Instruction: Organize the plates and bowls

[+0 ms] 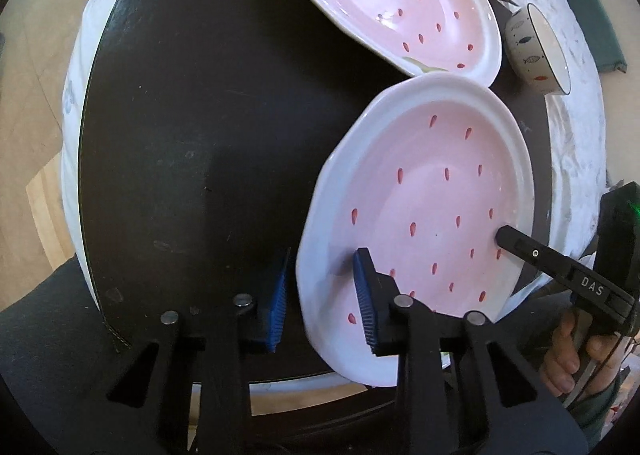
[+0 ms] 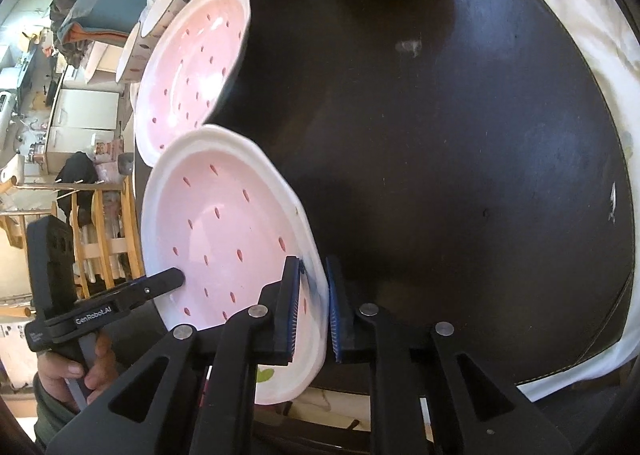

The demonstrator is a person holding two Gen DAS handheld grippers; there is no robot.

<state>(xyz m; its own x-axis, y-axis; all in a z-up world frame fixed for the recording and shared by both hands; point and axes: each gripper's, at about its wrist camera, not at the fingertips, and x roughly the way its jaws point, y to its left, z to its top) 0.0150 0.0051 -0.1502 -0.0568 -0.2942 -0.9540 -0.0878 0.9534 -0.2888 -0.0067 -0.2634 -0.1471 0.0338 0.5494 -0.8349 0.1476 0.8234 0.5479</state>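
- The near plate (image 1: 420,223) is tilted, with its long axis running near to far, over the dark mat (image 1: 200,135).
- It is pink with red dashes and a white rim.
- The left gripper (image 1: 324,299) pinches its left rim; the right gripper (image 2: 314,309) clamps the opposite rim.
- A second plate (image 1: 392,3) lies beyond, with a fish-patterned bowl (image 1: 534,49) beside it.

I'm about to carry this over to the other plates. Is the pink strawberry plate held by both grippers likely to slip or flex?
The pink plate looks like glazed ceramic, so probably rigid, not floppy. Its glossy rim may be slippery, though the left gripper and right gripper both straddle the rim with ribbed blue pads. It is likely brittle: knocking the neighbouring plate could chip it.
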